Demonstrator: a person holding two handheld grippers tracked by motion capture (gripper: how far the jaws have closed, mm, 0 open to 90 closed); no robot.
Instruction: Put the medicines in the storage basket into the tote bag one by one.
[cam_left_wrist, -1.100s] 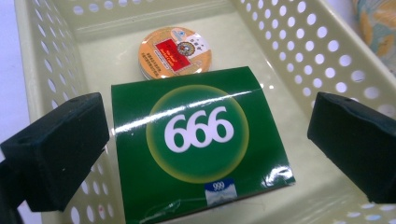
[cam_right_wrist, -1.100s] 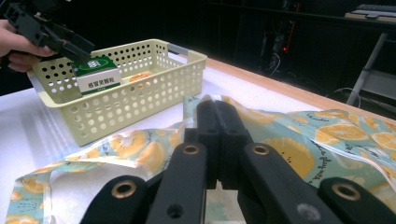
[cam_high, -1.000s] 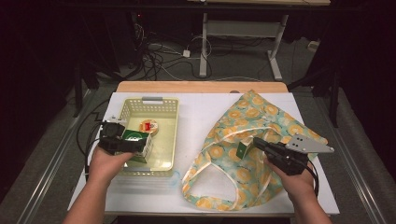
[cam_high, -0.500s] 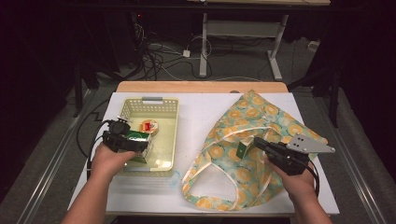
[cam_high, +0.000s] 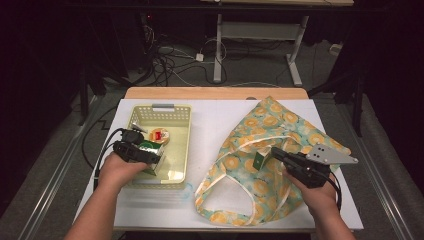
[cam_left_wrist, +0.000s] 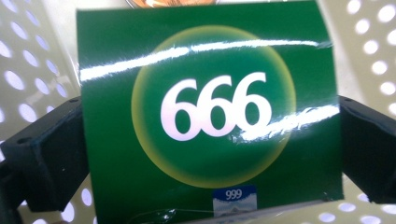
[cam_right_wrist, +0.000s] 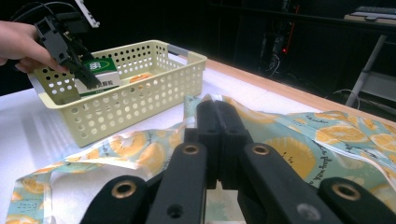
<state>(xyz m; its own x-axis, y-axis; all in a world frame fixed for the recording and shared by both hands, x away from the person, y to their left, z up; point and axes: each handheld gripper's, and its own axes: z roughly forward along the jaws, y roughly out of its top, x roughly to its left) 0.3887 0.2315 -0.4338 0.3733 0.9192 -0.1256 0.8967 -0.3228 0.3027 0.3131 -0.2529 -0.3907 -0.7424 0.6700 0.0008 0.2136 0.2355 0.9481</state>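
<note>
Clamped by the left claw (cam_high: 150, 156) across its sides, the green box (cam_left_wrist: 210, 116) sits low inside the yellow basket (cam_high: 182, 145) at the worktop's left. It should be lifted straight up clear of the rim. The right claw (cam_right_wrist: 217, 116) is pinched together on the orange-print bag (cam_high: 280, 130).

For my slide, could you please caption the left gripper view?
Left gripper clamps a glossy green cardboard box marked 666 inside the pale yellow perforated plastic basket.
</note>
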